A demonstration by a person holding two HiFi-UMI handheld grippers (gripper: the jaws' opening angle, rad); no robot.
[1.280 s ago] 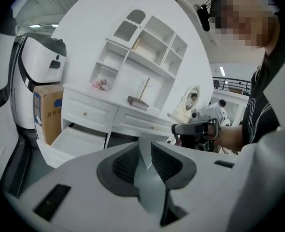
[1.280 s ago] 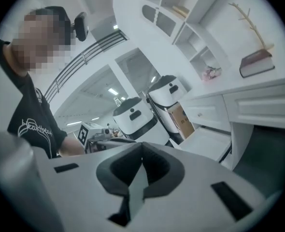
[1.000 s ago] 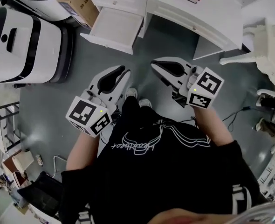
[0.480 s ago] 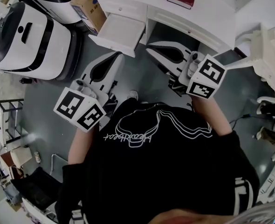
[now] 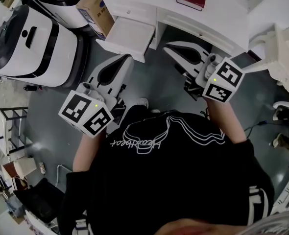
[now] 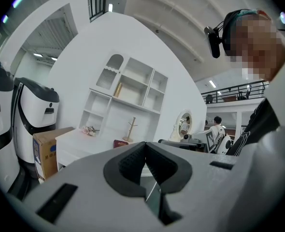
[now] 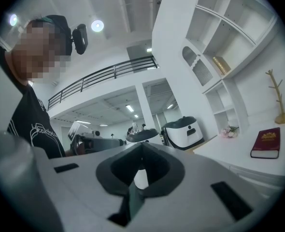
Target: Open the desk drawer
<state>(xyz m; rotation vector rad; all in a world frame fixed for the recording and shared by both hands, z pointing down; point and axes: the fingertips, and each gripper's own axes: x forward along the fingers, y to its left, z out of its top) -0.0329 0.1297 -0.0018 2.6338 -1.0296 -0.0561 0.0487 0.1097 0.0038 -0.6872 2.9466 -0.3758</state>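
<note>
We see desk drawer [image 5: 130, 33] already pulled out, so task looks done. L gripper [image 5: 127, 59] & R gripper [image 5: 168, 47] both closed, empty, nothing held.

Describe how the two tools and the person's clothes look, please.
Both the left tool and the right tool are light grey shells tapering forward, with black pads inside. Each carries a white cube with black square markers. The person wears a black short-sleeved T-shirt with a white line drawing.
</note>
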